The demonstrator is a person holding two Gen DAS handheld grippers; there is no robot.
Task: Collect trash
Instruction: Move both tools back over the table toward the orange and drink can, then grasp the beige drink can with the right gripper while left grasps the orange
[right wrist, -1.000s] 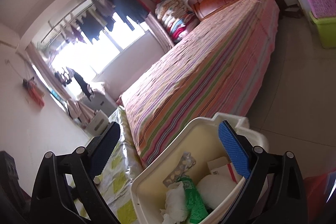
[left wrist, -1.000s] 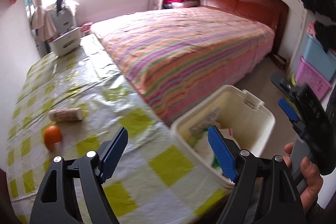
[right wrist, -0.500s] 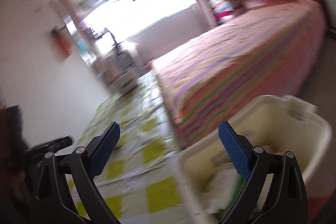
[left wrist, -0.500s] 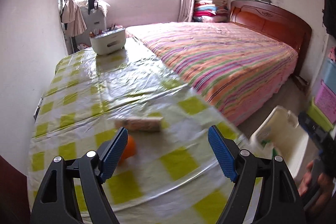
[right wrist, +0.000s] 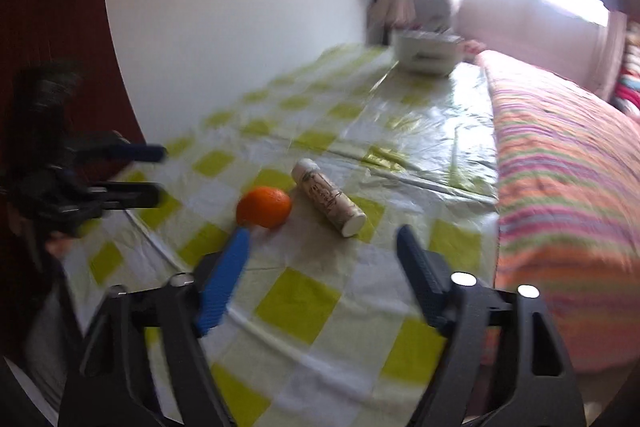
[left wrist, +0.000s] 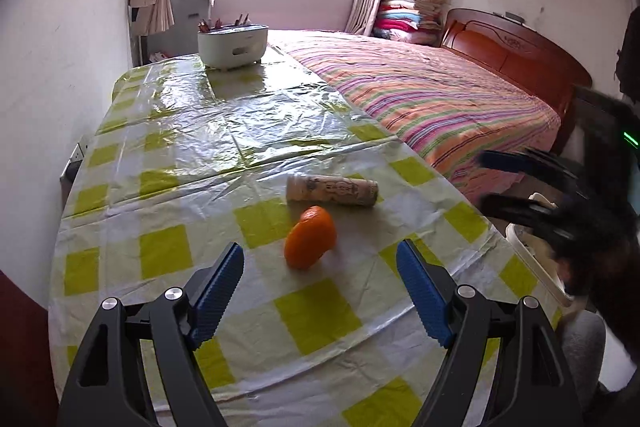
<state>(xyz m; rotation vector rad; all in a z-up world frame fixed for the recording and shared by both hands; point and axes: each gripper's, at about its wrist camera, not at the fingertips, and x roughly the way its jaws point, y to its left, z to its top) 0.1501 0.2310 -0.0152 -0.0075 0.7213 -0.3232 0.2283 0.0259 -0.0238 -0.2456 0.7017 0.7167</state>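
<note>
Here, glossy checked tablecloth (left wrist: 168, 163), round orange (left wrist: 310, 237), printed paper tube (left wrist: 332, 191).

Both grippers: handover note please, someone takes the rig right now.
Left gripper: open, empty, above the table's near end.
Right gripper: empty, jaws closing on nothing, aimed at the table.
Still on the checked tablecloth: orange peel and paper tube, lying side by side.
White bin: off the table's right edge, contents not visible.
Left: bin both items.
</note>
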